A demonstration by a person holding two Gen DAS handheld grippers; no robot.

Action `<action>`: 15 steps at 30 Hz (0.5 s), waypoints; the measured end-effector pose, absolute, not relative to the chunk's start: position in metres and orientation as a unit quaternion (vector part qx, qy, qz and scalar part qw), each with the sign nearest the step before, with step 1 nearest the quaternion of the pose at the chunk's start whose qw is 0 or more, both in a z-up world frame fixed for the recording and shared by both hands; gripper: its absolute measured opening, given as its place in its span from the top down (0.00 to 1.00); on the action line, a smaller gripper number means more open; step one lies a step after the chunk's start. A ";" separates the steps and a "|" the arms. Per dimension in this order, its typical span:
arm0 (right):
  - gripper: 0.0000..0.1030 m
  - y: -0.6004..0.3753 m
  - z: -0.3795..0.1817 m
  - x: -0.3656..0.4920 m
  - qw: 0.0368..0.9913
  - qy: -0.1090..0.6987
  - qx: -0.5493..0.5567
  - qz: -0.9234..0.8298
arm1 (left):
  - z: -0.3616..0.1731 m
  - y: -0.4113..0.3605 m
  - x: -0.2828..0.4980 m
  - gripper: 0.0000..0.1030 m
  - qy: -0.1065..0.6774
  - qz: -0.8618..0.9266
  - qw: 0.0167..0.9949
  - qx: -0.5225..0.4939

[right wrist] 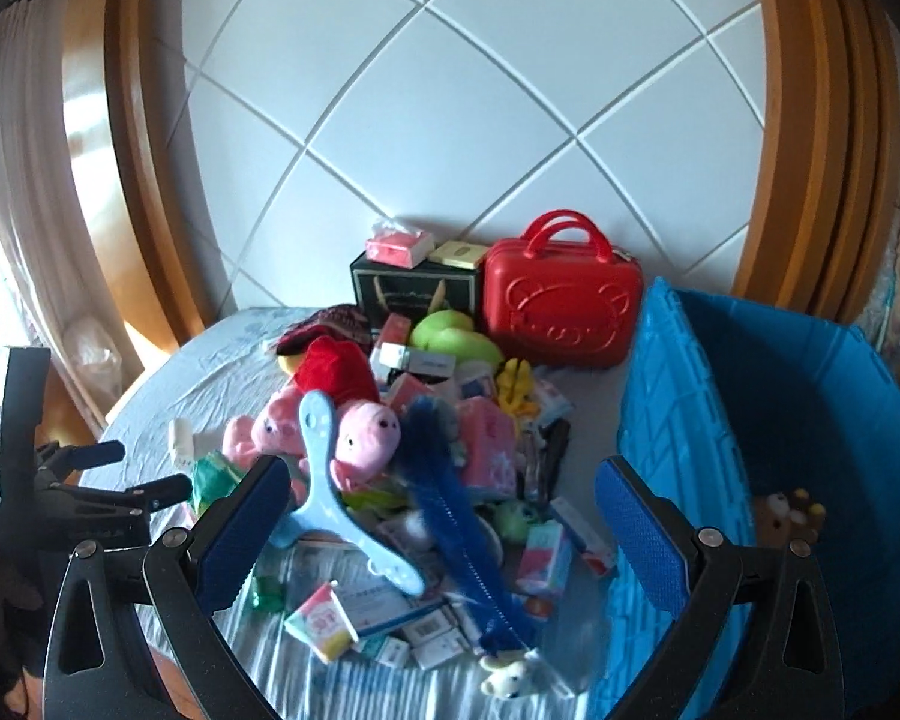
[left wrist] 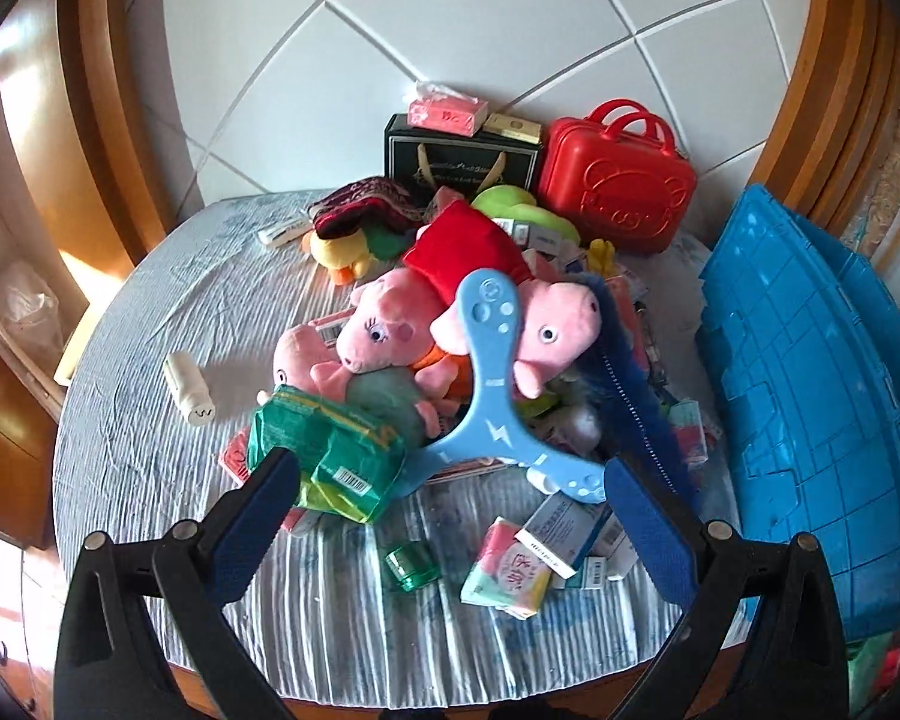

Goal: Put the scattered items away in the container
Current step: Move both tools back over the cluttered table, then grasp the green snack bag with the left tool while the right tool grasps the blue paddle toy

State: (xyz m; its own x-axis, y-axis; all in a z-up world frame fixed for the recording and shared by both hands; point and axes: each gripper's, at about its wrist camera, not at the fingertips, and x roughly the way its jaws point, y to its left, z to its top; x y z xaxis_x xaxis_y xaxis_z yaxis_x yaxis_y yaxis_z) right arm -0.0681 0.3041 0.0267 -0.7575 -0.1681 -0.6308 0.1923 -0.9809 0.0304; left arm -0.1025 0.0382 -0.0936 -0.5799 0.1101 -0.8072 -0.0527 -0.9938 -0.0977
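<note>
Lying on top of the heap in the middle of the table, the light blue three-armed boomerang [left wrist: 491,396] has one arm pointing up and away toward the wall, and the other two spreading toward the camera, left and right. In the right wrist view the same toy [right wrist: 336,480] runs lengthwise from far to near, leaning across the pink pig plush toys [left wrist: 390,330]. A dark blue fuzzy pencil case [right wrist: 456,516] with a zipper lies just to its right, its long axis also running from far to near. A green wrapped packet [left wrist: 330,456] sits against the boomerang's left arm, close to the left gripper's left finger. Small boxes and a tissue pack [left wrist: 507,570] lie scattered on the striped cloth [left wrist: 150,420] nearer the camera, along with a small green jar [left wrist: 413,565]. A white cylinder [left wrist: 189,387] lies alone to the left.

Behind the heap stand a red toy suitcase [left wrist: 618,180] and a black gift box [left wrist: 459,159] against the tiled wall. The blue crate [right wrist: 750,420] stands at the table's right edge, its near wall between the heap and its inside; a small brown plush [right wrist: 789,516] lies within.

The left gripper [left wrist: 450,510] is spread wide above the near side of the heap, holding nothing. The right gripper [right wrist: 444,516] is likewise wide apart and empty.
</note>
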 end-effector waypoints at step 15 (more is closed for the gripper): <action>0.00 0.198 -0.079 -0.126 0.083 0.051 0.417 -0.904 | -0.219 -0.066 -0.145 0.00 -0.047 0.844 0.038 -0.534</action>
